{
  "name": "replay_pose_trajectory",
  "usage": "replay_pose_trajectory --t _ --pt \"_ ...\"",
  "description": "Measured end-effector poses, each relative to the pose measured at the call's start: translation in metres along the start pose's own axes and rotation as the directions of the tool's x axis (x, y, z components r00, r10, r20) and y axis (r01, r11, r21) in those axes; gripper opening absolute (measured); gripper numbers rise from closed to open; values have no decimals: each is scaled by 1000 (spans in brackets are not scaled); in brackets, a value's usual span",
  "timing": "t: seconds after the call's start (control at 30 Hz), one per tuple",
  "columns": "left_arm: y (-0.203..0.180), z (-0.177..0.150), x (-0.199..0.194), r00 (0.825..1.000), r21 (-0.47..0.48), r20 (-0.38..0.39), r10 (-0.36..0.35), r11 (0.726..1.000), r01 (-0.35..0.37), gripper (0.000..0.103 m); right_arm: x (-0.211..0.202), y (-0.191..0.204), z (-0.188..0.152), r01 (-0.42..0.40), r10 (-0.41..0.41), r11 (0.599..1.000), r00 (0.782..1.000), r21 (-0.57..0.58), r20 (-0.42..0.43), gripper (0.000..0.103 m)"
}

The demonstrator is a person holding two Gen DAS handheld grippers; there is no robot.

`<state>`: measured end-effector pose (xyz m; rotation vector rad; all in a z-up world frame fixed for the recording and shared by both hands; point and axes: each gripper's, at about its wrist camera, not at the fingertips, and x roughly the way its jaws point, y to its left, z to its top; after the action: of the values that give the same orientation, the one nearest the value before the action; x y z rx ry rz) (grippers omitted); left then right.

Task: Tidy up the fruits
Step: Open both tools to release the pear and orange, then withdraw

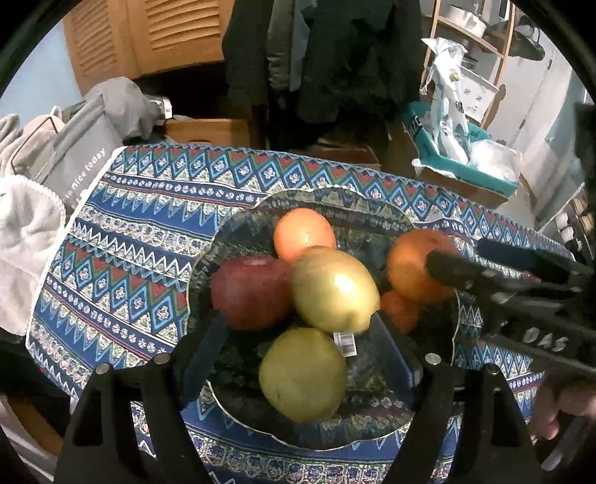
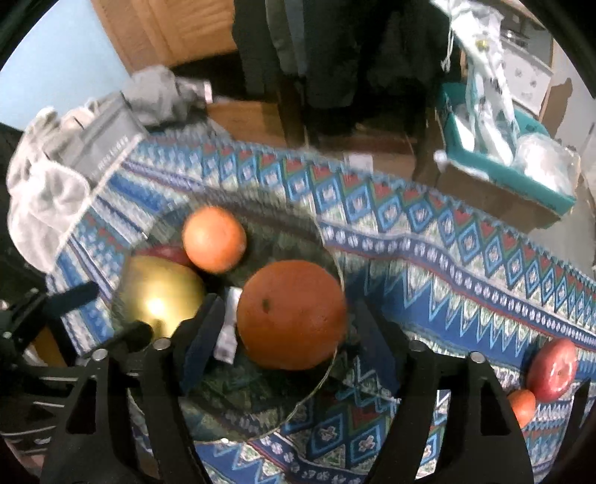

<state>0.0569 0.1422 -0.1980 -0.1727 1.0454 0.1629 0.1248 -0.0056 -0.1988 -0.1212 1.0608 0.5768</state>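
Left wrist view: the left gripper [image 1: 298, 357] is seen nearest, its jaws spread on either side of a pale yellow-green pear-like fruit [image 1: 302, 375] lying at the near rim of a clear scalloped glass platter [image 1: 201, 260]; no pad is seen pressing on it. Just beyond, a larger yellow-green round fruit [image 1: 333, 290] is stacked against a dark red apple [image 1: 251, 292], with a smooth orange citrus [image 1: 303, 232] behind them and a small orange mandarin [image 1: 400, 309] tucked to the right.

In the right wrist view the right gripper [image 2: 287, 335] is seen with jaws spread around a large dimpled orange [image 2: 291, 314] resting at the platter's edge; gaps appear on both sides, so the fruit is judged released rather than pinched.

Most of the fruit is thus judged already gathered on the platter. Still left out on the cloth, well apart to the right, are a second red apple [image 2: 552, 369] and a small orange fruit [image 2: 521, 406] beside it.

The surface is covered by a blue, red and white geometric woven cloth [image 1: 130, 231]. Farther off, grey and white folded laundry [image 1: 26, 238] is heaped at the left edge, dark coats [image 1: 316, 56] hang behind, a teal cardboard box [image 1: 469, 167] stuffed with plastic bags sits right, and a louvred wooden door [image 1: 149, 33] is seen beyond.
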Motion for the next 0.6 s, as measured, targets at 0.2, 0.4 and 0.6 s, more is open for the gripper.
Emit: replay_pose_trajectory --t 0.2,0.4,0.6 --pt "4 0 -1 1000 -34 -8 -14 999 14 81 -24 -3 10 4 -5 1000 999 21 52 79" --pt "2 2 -9 999 -55 4 -39 998 39 81 -44 -11 12 37 -40 999 996 36 83 79" --pt "-9 6 -25 997 -39 50 -54 998 56 86 -63 -24 5 100 -104 994 989 47 103 79"
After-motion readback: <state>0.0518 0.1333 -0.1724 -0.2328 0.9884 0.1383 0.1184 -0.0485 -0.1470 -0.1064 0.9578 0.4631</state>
